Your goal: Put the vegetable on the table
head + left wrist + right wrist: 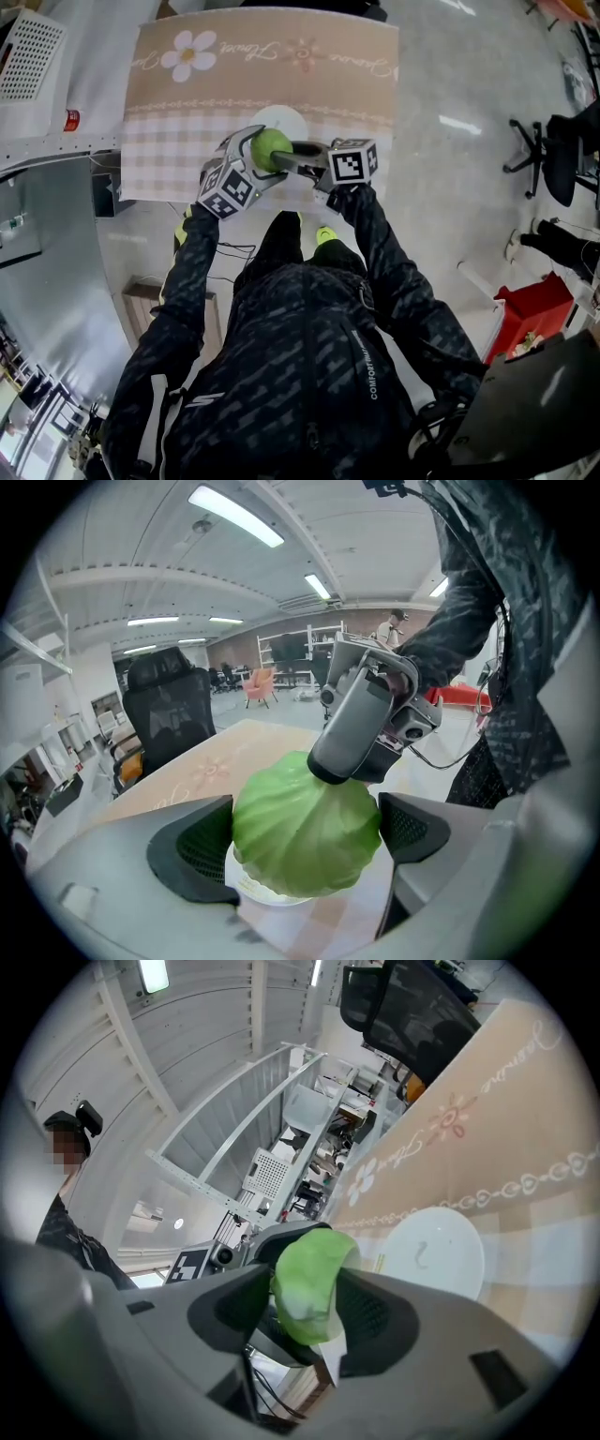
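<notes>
Our left gripper (307, 841) and right gripper (305, 1312) both pinch the cabbage (272, 145) between their jaws, the plate (433, 1252) just below them. If one lets go early, it may roll off the desk (187, 103).

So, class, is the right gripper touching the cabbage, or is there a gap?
Touching. The right gripper view shows the cabbage squeezed between both pads of the right gripper, with no gap on either side.

Only the white plate (286, 120) seemingly occupies the table (187, 94); the cloth around it lies open.
</notes>
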Tool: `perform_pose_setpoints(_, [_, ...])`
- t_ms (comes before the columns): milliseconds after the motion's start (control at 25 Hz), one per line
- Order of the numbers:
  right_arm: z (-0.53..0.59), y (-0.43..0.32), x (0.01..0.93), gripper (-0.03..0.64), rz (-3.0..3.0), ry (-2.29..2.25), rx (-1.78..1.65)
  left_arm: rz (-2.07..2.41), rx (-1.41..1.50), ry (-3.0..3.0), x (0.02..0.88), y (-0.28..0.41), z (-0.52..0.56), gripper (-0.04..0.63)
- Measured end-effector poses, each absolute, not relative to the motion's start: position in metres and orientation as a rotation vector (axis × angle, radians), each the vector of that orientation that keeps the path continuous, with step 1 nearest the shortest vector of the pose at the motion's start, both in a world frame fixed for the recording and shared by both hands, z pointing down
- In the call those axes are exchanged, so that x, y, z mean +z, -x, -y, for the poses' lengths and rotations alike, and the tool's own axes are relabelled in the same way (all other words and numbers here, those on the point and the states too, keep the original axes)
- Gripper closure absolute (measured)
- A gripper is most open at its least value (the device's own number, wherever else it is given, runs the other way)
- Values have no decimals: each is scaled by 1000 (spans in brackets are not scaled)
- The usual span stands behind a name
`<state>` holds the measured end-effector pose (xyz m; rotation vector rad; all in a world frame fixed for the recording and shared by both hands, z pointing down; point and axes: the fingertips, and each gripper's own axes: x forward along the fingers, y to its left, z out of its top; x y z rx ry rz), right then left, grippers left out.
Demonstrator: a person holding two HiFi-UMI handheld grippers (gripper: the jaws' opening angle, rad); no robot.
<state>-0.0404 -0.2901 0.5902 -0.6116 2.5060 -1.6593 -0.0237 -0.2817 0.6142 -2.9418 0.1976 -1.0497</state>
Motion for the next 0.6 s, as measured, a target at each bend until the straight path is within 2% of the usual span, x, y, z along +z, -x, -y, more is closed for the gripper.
perform_pose_setpoints(600, [316, 23, 624, 385, -2470, 825, -1689, -138, -1186, 2886, 650, 14, 308, 124])
